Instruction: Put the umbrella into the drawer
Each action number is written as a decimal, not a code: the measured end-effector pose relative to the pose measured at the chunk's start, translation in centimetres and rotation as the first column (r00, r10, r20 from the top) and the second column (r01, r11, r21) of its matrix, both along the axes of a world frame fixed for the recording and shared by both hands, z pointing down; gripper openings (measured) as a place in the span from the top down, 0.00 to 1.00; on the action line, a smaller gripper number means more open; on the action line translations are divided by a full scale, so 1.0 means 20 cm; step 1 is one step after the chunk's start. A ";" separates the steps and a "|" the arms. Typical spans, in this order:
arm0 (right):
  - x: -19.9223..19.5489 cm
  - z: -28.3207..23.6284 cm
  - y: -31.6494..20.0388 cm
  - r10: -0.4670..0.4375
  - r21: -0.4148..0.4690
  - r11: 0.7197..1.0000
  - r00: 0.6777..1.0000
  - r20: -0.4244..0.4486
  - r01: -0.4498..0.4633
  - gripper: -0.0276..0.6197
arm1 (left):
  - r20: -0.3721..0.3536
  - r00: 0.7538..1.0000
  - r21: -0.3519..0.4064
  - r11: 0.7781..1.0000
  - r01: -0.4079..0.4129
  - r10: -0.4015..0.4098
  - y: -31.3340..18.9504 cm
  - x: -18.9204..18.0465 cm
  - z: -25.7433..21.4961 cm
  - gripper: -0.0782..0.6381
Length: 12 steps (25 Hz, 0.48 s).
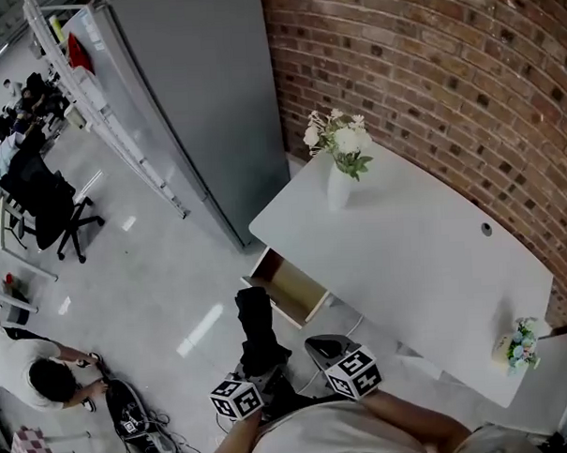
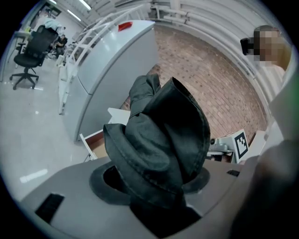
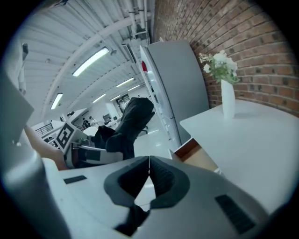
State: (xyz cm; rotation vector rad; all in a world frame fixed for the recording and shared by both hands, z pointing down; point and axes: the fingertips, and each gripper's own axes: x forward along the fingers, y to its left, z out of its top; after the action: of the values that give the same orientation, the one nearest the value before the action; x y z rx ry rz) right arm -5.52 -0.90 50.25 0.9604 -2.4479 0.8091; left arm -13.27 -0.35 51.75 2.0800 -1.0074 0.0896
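A: State of the left tongs (image 2: pixel 156 189)?
B: Clamped on the umbrella (image 1: pixel 257 327). It's folded, dark fabric. The left gripper view shows the bundle wedged between both jaws and sticking out well past them.

A: Where's the umbrella vs the drawer (image 1: pixel 288 286)?
B: Outside it. In the head view it's just short of the drawer on the person's side, held in the air over the floor (image 1: pixel 164 273), with its free end pointing roughly at the drawer. Can't see any contact between the two.

A: Drawer state?
B: Pulled out, wood-coloured inside. It hangs from the near corner of the white bench (image 1: pixel 416 262).

A: And the right tongs (image 3: pixel 148 175)?
B: Closed, pads meeting, nothing between them. They're also on the person's side of the drawer, a bit right of it in the head view.

A: Anything else around the drawer?
B: A vase (image 1: pixel 338 186) of white flowers stands on the bench just beyond the drawer. A small flower pot (image 1: pixel 518 344) sits well to the right of it, at the far bench end. A grey cabinet (image 1: pixel 203 93) stands beyond the drawer to the left, and a brick wall (image 1: pixel 445 64) runs behind the bench.
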 end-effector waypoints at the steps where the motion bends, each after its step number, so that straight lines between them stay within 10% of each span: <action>1: -0.03 0.00 -0.04 0.011 -0.003 1.000 1.000 -0.008 -0.011 0.93 | 0.011 1.000 -0.023 1.000 -0.014 0.014 -0.03 -0.03 0.03 0.54; 8: -0.17 0.11 -0.14 0.059 -0.068 0.996 0.995 -0.078 -0.064 0.93 | 0.153 0.982 -0.102 0.990 -0.094 0.109 -0.28 -0.22 0.27 0.54; 12: -0.16 0.14 -0.20 0.119 -0.078 0.989 0.985 -0.123 -0.129 0.93 | 0.318 0.915 -0.140 0.967 -0.215 0.249 -0.41 -0.30 0.45 0.54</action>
State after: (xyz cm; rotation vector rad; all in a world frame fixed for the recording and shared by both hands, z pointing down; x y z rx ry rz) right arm -8.79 -4.91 52.98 1.1043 -2.2526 0.8654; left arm -19.25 -8.46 60.82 2.1229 -0.9212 0.6226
